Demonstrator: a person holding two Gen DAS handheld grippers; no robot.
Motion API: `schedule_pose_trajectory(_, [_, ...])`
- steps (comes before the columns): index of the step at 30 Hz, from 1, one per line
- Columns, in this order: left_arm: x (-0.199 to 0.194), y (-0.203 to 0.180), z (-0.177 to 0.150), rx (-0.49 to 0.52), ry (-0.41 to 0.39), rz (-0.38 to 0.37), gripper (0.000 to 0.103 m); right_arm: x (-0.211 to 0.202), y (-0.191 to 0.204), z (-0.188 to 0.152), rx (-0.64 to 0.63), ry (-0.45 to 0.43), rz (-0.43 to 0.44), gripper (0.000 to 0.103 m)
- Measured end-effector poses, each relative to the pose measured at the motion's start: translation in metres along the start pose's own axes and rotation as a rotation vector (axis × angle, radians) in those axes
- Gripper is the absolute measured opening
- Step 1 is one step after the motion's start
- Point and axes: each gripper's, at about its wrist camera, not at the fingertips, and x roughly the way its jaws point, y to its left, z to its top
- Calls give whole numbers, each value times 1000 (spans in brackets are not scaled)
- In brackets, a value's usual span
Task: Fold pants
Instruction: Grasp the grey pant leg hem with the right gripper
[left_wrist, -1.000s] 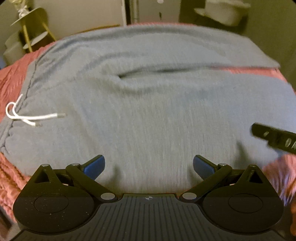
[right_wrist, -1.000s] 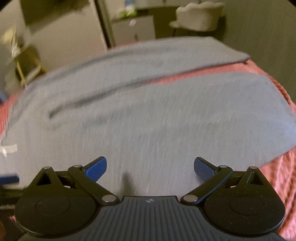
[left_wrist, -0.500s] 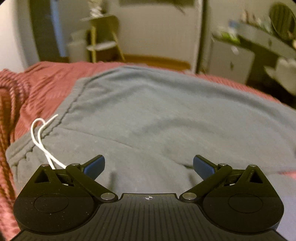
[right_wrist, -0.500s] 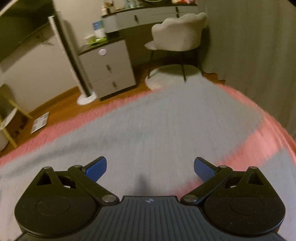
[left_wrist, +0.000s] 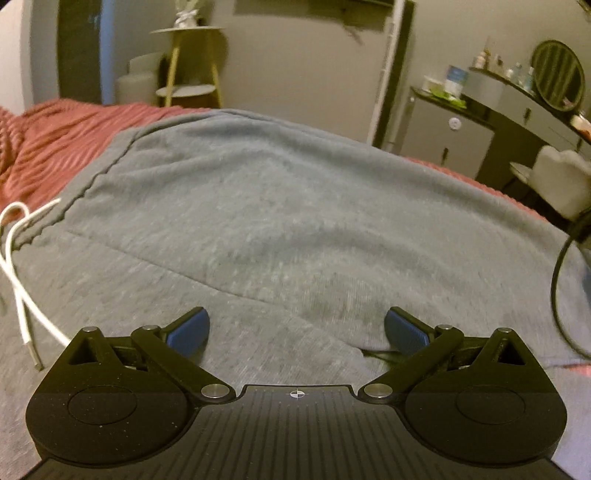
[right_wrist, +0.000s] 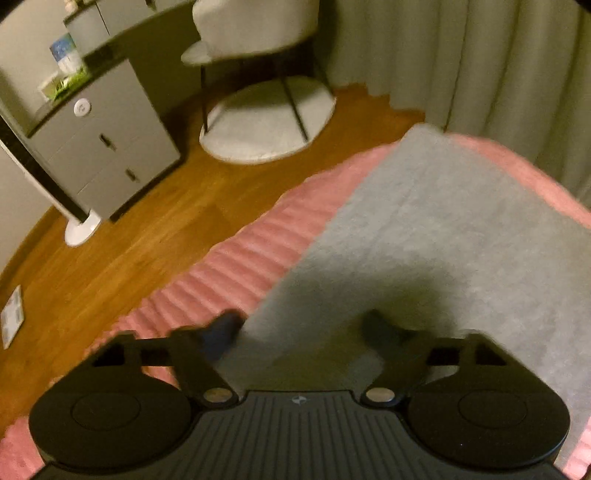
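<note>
Grey sweatpants (left_wrist: 280, 221) lie spread on a pink ribbed bedspread (left_wrist: 55, 136). Their waistband with a white drawstring (left_wrist: 18, 266) is at the left in the left wrist view. My left gripper (left_wrist: 297, 332) is open and empty, low over the upper part of the pants. In the right wrist view one grey pant leg (right_wrist: 443, 251) runs away to its cuff near the bed's far corner. My right gripper (right_wrist: 301, 332) is open and blurred, low over that leg's left edge.
Past the bed edge (right_wrist: 236, 251) is a wooden floor (right_wrist: 110, 251), a grey drawer cabinet (right_wrist: 103, 140), a pale chair on a round rug (right_wrist: 269, 122) and curtains (right_wrist: 480, 66). A yellow side table (left_wrist: 188, 62) stands behind the bed. A black cable (left_wrist: 557, 280) hangs at the right.
Both grippers have swung and dropped closer to the fabric. The right view turned from the pants toward the leg's end and the floor. The left one moved nearer the waistband.
</note>
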Motion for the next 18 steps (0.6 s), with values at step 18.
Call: schedule_pose_trajectory(18, [-12, 24, 42, -175, 19, -159, 103, -117, -222, -213, 225, -110, 374, 5])
